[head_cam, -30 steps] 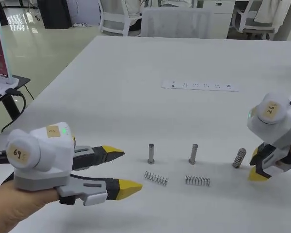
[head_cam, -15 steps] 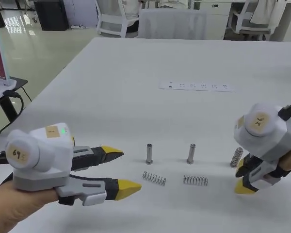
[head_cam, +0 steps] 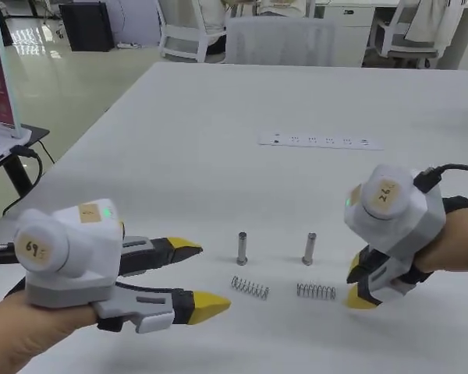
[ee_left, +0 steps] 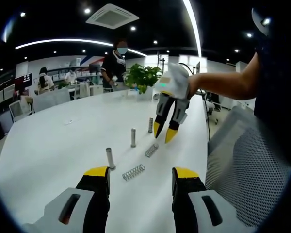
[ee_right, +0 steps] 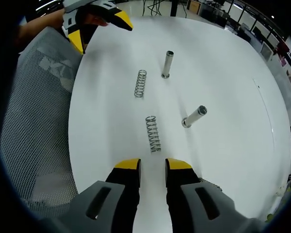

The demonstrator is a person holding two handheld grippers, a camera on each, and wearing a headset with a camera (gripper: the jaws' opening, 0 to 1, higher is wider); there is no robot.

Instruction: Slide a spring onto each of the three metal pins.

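Two bare metal pins [head_cam: 242, 248] [head_cam: 309, 248] stand upright on the white table [head_cam: 218, 156]. A loose spring [head_cam: 250, 287] [head_cam: 316, 291] lies in front of each. The left gripper view has a third pin [ee_left: 151, 125] with a spring around it, just behind my right gripper [ee_left: 164, 133]. My right gripper [head_cam: 357, 284] [ee_right: 153, 166] is open with a narrow gap, its tips just short of the end of the nearer loose spring [ee_right: 153, 133]. My left gripper [head_cam: 201, 276] [ee_left: 140, 174] hovers open at the near left, holding nothing, left of the other spring [ee_left: 134, 172].
A white power strip [head_cam: 320, 141] lies farther back on the table. A grey mesh chair [ee_right: 39, 121] stands at the table's near edge. Chairs [head_cam: 277, 39] line the far edge, and a laptop stand [head_cam: 0, 132] is off to the left.
My right gripper has moved left, from beside the spring-covered pin to the end of the right-hand loose spring, and now covers that pin in the head view. The left gripper has stayed put.
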